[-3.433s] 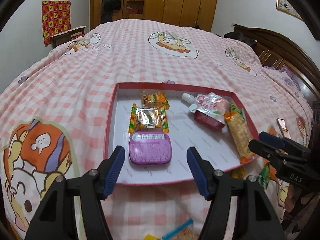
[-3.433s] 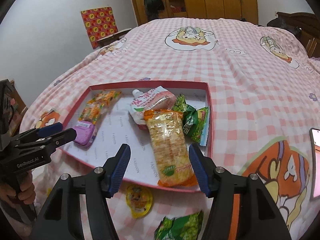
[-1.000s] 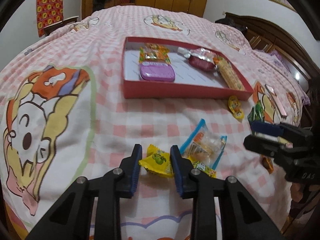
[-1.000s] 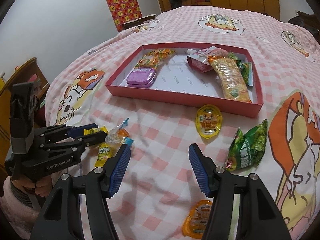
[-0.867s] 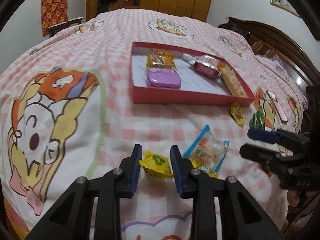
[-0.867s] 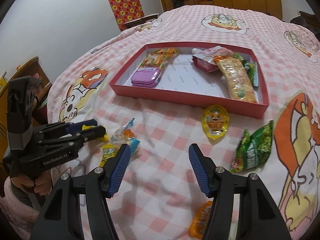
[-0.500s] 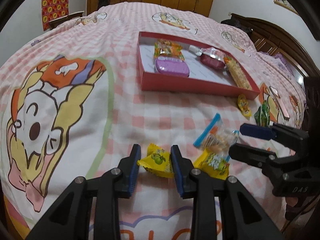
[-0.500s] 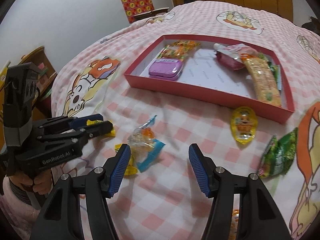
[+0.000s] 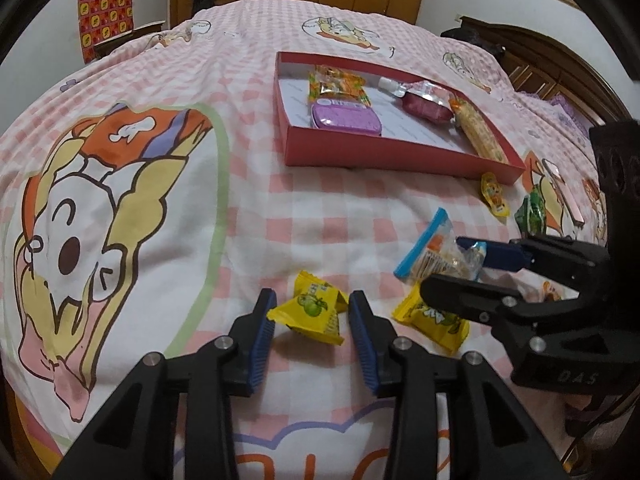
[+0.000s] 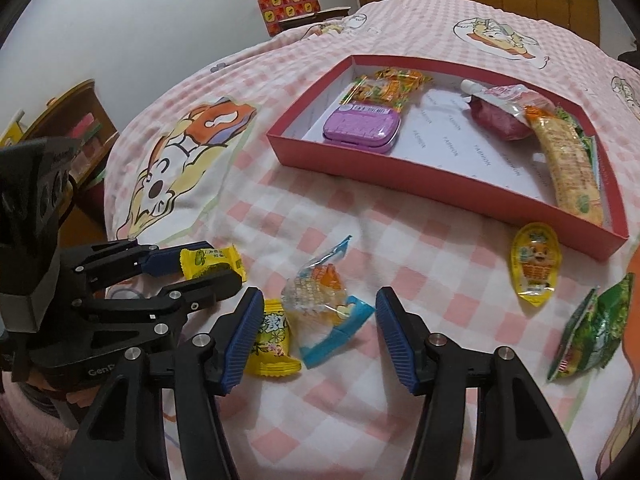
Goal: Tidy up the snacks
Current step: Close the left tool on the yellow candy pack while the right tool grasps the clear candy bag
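On the pink checked bed a yellow candy packet lies between the blue pads of my left gripper. Its jaws are opening and a slim gap shows at the right pad. My right gripper straddles a clear packet with blue ends; its jaws are closing and the pads stand apart from the wrapper. A second yellow candy lies against the right gripper's left finger. Farther off sits the red box, holding a purple tin, orange packets, a pink pouch and a long bar.
A yellow jelly cup and a green packet lie in front of the box's right end. A phone rests further right. The two grippers stand close, side by side. The bed drops off at the left, by wooden furniture.
My right gripper has moved left over the clear packet and its jaws have narrowed. The left jaws have widened slightly around the yellow candy.
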